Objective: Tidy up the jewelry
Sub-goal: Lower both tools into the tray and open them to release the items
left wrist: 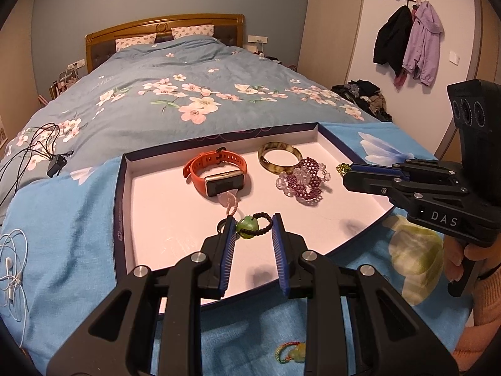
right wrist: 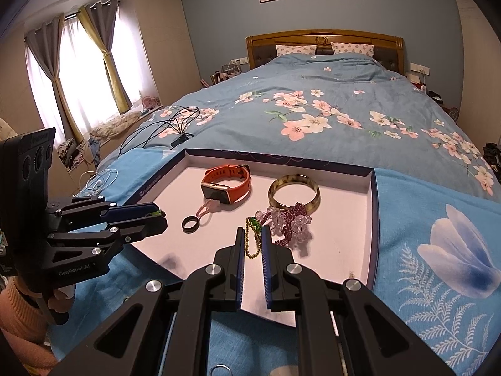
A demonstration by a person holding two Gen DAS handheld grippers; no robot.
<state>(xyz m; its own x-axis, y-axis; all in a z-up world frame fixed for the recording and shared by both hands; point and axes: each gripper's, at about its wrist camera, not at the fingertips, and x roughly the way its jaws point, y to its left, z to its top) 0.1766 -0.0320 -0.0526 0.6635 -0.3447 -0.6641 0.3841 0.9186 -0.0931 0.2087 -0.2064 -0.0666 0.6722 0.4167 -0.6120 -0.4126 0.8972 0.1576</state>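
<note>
A shallow white tray with a dark blue rim lies on the bed. It holds an orange watch, a brown bangle, a purple and clear bead bracelet and a black ring. My left gripper is shut on a green pendant with a black bead loop, above the tray's near part. My right gripper is shut on a gold chain with green beads, which hangs just in front of the bead bracelet. The chain's end shows at the right gripper's tip in the left wrist view.
The tray sits on a light blue flowered cloth over the blue floral duvet. A small orange and green charm lies on the cloth in front of the tray. Black cables and white earphones lie to the left.
</note>
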